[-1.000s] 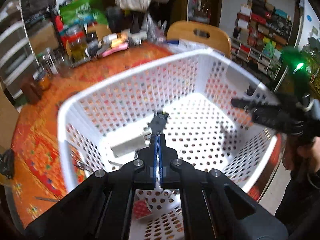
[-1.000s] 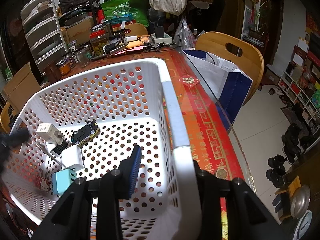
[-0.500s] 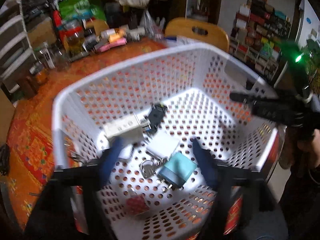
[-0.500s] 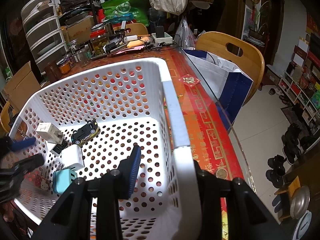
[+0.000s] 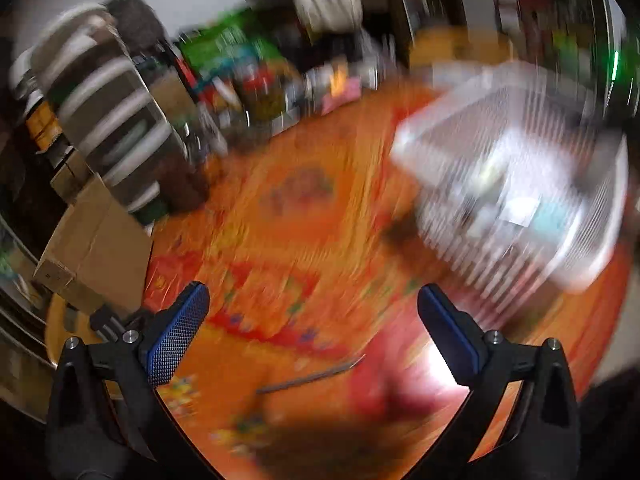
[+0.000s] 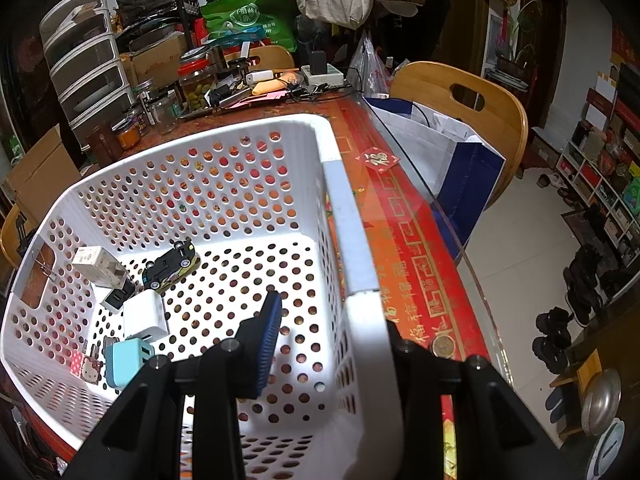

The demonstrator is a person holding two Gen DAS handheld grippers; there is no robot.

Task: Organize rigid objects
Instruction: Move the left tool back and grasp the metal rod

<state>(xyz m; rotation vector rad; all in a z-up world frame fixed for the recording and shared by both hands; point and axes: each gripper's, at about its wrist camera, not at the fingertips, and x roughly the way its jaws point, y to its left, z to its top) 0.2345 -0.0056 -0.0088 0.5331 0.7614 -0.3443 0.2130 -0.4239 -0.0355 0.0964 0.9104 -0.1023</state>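
A white perforated basket (image 6: 348,232) stands on the red and orange tablecloth. It holds a toy car (image 6: 170,266), white chargers (image 6: 144,316), a light blue charger (image 6: 126,362) and a small pink item (image 6: 86,366). My right gripper (image 6: 332,344) is shut on the basket's right rim, one finger inside, one outside. My left gripper (image 5: 312,324) is open and empty over the tablecloth, left of the basket (image 5: 516,200), in a blurred view. A thin metal item (image 5: 308,376) lies on the cloth between its fingers.
Jars, bottles and clutter (image 6: 192,88) crowd the table's far end. Plastic drawers (image 6: 84,76) and a cardboard box (image 5: 92,248) stand at the left. A wooden chair (image 6: 460,108) with a bag stands beyond the right table edge.
My left gripper has opened, let its item go in the basket and swung out to the left over the tablecloth. My right gripper has kept its hold on the rim.
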